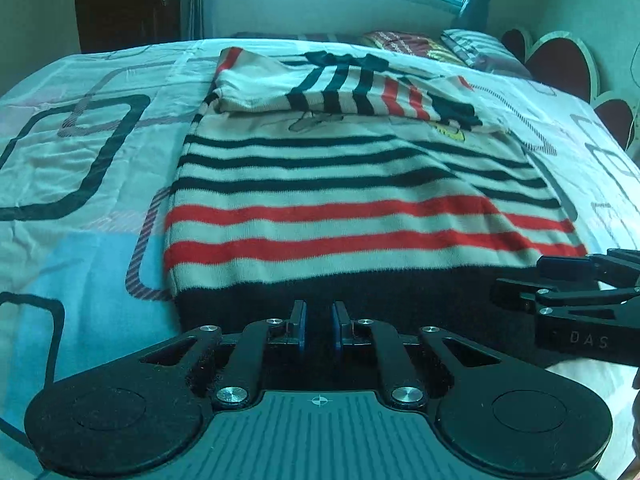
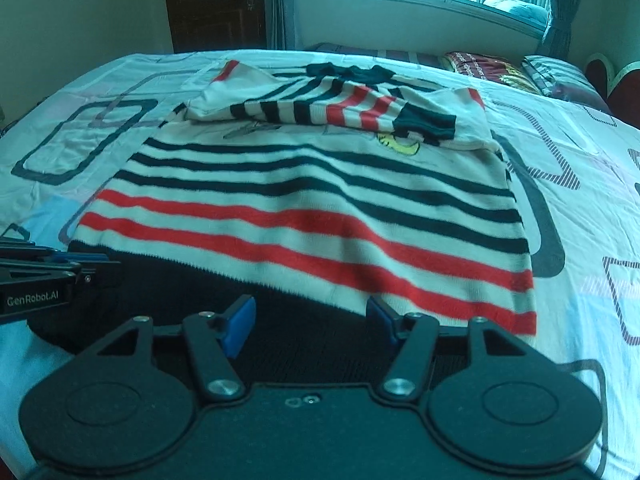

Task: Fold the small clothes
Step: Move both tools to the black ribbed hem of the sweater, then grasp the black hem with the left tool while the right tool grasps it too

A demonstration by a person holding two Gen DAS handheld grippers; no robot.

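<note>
Striped sweater lies ahead of your fingers, sleeves folded across. Your left gripper pinches its dark hem; your right gripper stands spread over it.

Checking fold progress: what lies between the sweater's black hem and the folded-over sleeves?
On the sweater, only its own body: red stripes nearest the black hem, then dark ones up to the folded sleeves. Both wrist views show it.
</note>
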